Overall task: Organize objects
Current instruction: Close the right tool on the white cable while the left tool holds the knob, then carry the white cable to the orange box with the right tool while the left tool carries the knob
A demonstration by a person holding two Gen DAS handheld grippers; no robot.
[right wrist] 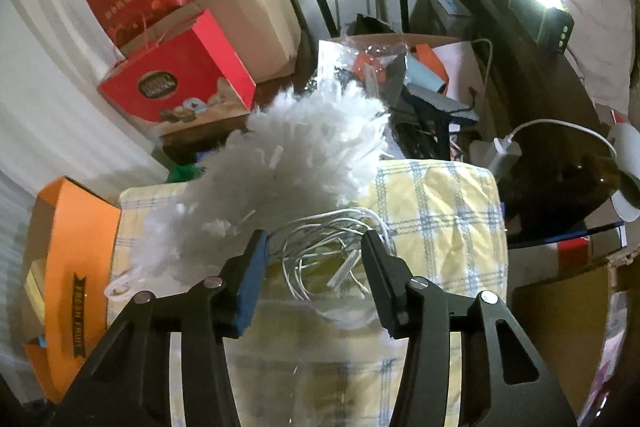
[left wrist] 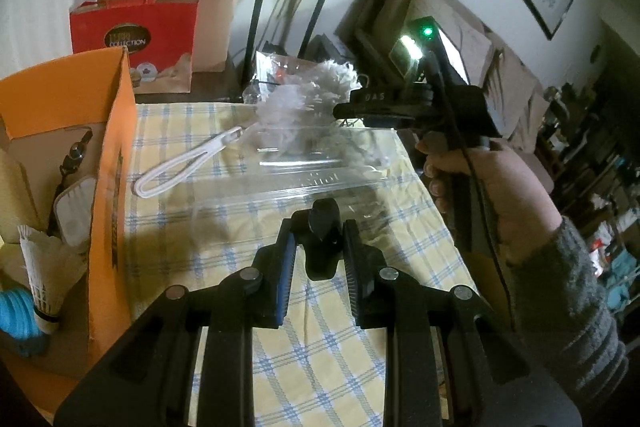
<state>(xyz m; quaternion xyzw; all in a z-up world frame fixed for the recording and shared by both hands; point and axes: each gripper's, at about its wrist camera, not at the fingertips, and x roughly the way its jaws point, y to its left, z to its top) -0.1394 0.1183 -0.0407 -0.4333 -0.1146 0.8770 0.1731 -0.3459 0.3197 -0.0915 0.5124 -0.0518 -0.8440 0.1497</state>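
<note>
A small black clip [left wrist: 322, 227] was clamped between the left gripper's [left wrist: 320, 259] narrowed jaws, above the checked cloth [left wrist: 320, 347]. The right gripper [right wrist: 316, 267] stood half apart over a coiled white cable [right wrist: 320, 251], nothing pinched. Beyond, the duster [left wrist: 304, 95] lay on the table in its clear sleeve [left wrist: 312, 171], judged light, soft and slippery; its white handle [left wrist: 180, 167], pointing towards the orange box [left wrist: 112, 155], seemed the firmest hold.

The right gripper [right wrist: 316, 267] hangs half-open over a tangled white cable [right wrist: 336, 259]. A fluffy white duster [right wrist: 304, 147] lies beside it on the checked surface [right wrist: 440, 211].

Both wrist views down onto tablecloth [left wrist: 328, 347]
</note>
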